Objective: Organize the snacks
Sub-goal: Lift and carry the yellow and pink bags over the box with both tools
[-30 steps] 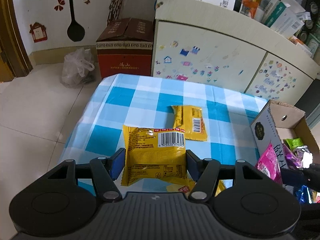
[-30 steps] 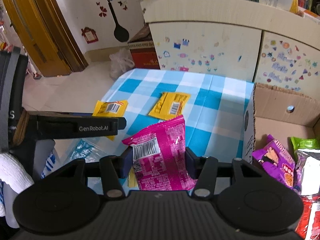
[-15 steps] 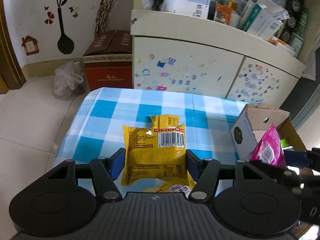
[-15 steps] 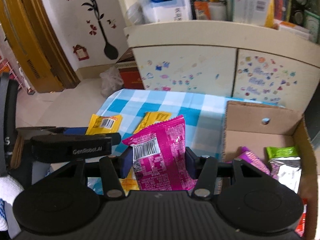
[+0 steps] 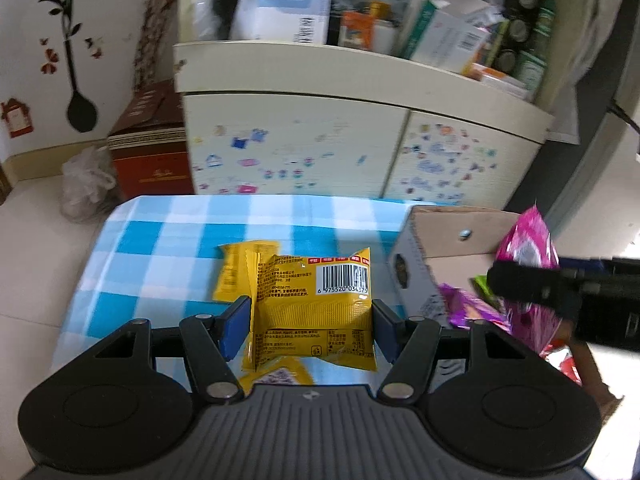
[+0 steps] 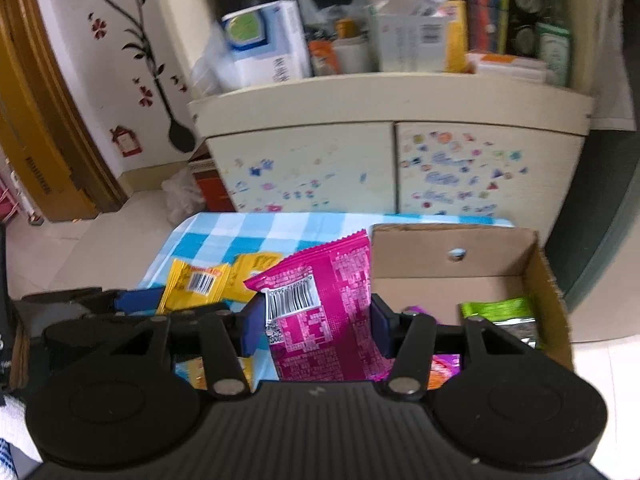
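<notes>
My left gripper is shut on a yellow snack packet and holds it above the blue-checked table. My right gripper is shut on a pink snack packet, held beside the left wall of the open cardboard box. The box holds a green packet and a purple packet. Another yellow packet lies on the table. The pink packet and right gripper also show at the right of the left wrist view, over the box.
A cream cabinet with stickers stands behind the table, its top shelf crowded with boxes and bottles. A red carton and a plastic bag sit on the floor at the left. A wooden door frame is at the far left.
Both grippers have risen and tilted up, each keeping its packet. The right gripper has moved right toward the box; the left has also shifted toward the box.
</notes>
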Tool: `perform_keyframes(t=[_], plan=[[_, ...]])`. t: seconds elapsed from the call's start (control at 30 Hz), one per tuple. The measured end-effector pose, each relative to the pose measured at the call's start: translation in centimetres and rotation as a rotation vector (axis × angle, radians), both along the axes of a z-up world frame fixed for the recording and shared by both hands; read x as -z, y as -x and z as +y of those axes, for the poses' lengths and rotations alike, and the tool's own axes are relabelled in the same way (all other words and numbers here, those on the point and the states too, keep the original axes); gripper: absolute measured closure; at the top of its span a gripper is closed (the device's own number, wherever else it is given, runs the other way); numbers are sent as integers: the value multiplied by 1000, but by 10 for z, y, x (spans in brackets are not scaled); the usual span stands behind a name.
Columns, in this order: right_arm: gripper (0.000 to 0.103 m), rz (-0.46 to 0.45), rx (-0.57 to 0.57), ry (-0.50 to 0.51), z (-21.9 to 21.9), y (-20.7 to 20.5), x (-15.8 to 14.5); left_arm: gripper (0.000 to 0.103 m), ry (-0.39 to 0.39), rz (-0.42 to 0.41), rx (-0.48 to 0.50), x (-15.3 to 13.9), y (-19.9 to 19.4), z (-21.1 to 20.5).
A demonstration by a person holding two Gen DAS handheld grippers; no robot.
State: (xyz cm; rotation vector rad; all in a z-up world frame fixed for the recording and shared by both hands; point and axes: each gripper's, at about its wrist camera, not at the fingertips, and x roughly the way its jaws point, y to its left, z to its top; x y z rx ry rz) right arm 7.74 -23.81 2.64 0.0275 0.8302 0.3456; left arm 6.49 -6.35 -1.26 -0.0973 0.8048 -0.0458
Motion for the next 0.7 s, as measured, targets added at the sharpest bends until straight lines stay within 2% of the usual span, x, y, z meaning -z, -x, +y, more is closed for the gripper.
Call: perform_keyframes(t=[0.27, 0.7], plan=[[50, -43, 94, -25, -41, 3, -18, 35, 2, -36, 78, -3, 2, -24], [50, -41, 208, -47, -79, -2, -20, 35, 95, -81, 289, 2, 12, -79]])
